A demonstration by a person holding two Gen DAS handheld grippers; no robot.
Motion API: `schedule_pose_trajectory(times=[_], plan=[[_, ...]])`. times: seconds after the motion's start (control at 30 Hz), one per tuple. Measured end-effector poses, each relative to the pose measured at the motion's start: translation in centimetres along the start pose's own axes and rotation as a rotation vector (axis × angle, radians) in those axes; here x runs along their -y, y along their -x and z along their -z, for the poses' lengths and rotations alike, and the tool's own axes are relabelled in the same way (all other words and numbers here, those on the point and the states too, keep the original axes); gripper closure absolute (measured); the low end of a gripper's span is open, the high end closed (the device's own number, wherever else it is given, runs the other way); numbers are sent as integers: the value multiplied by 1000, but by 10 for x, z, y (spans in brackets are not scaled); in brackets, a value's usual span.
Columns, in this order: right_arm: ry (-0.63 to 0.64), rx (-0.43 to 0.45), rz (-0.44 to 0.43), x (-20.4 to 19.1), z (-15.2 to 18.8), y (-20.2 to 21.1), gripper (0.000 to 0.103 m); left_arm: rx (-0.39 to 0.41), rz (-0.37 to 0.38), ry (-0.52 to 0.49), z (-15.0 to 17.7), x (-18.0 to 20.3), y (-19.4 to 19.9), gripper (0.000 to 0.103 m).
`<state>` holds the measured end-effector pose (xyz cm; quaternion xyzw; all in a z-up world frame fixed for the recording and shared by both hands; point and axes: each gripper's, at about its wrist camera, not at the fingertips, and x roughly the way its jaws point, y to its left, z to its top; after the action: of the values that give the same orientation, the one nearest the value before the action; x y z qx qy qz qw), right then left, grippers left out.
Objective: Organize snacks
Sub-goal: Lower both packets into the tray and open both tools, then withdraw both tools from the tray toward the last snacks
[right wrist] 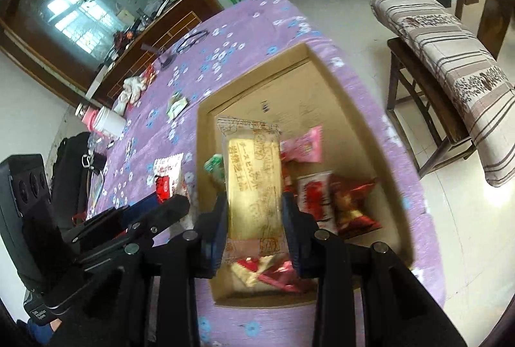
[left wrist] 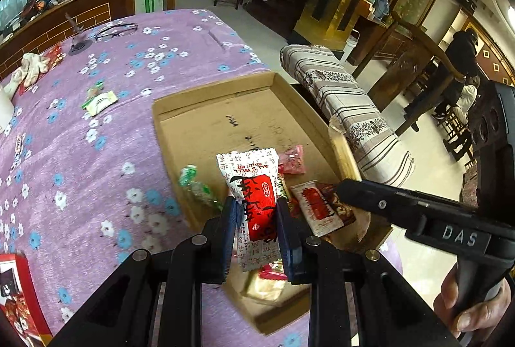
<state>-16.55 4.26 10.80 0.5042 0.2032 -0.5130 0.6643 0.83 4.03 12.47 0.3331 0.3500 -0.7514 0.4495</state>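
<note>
My left gripper point(left wrist: 256, 218) is shut on a white and red snack packet point(left wrist: 254, 199) and holds it over the near end of the shallow cardboard box point(left wrist: 209, 102). My right gripper point(right wrist: 254, 218) is shut on a clear-wrapped yellow cake bar point(right wrist: 254, 183) over the same box point(right wrist: 347, 109). Several snacks lie in the box: a pink packet point(right wrist: 305, 146), red packets point(right wrist: 351, 205) and a green candy point(left wrist: 196, 186). The right gripper's body shows in the left wrist view point(left wrist: 418, 212); the left gripper shows in the right wrist view point(right wrist: 151, 215).
A green and white snack point(left wrist: 98, 101) lies loose on the purple flowered tablecloth point(left wrist: 96, 170). Glasses point(left wrist: 117, 29), white gloves point(left wrist: 30, 67) and a red box point(left wrist: 16, 292) are also on the table. A striped cushion on a chair point(right wrist: 450, 64) stands beside the table.
</note>
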Motion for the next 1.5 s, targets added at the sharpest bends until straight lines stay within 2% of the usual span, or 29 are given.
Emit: schedule_pose_trajectory(times=[0.3, 0.5, 0.77, 1.13, 1.37, 1.5], plan=[[-54, -16, 21, 35, -12, -9, 72, -42, -10, -22, -4, 15, -26, 79], [-28, -70, 30, 33, -8, -30, 72, -110, -16, -66, 4, 24, -48, 79], [-14, -101, 38, 34, -9, -44, 72, -151, -26, -68, 12, 26, -59, 79], [8, -119, 29, 35, -8, -44, 70, -157, -32, -55, 15, 32, -61, 78], [36, -97, 16, 34, -9, -32, 70, -150, -38, -15, 15, 32, -56, 78], [31, -80, -4, 37, -10, -24, 70, -129, -48, 5, 13, 33, -49, 68]])
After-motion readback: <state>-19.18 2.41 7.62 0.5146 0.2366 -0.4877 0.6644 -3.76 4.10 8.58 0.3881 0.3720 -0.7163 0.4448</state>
